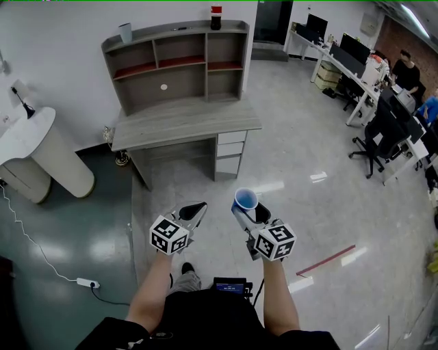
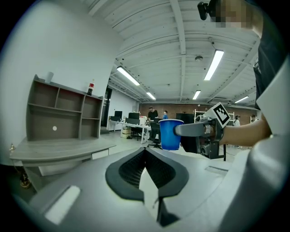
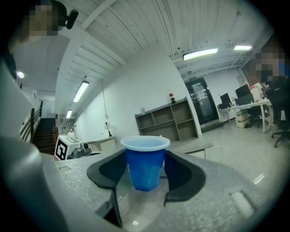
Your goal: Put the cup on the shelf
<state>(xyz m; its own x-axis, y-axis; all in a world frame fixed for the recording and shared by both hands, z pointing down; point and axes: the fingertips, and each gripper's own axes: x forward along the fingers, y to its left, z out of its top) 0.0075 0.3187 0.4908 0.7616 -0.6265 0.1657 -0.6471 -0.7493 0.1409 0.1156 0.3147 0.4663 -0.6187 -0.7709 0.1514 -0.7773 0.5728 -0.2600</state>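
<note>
A blue plastic cup (image 1: 245,199) stands upright between the jaws of my right gripper (image 1: 249,210), which is shut on its sides. The right gripper view shows the cup (image 3: 145,162) pinched by both dark pads (image 3: 181,174), rim up. My left gripper (image 1: 194,212) is beside it on the left, its jaws together with nothing in them; from there I see the cup (image 2: 171,133) held in the right gripper (image 2: 195,130). The grey shelf unit (image 1: 179,65) sits on a grey desk (image 1: 185,122) some way ahead, across open floor. That shelf (image 3: 170,120) is far behind the cup.
A dark bottle (image 1: 216,17) and a grey cup (image 1: 125,32) stand on top of the shelf. A white rounded counter (image 1: 41,150) is at the left. Office desks, chairs and seated people (image 1: 383,89) fill the right. A power strip (image 1: 87,282) and cable lie on the floor.
</note>
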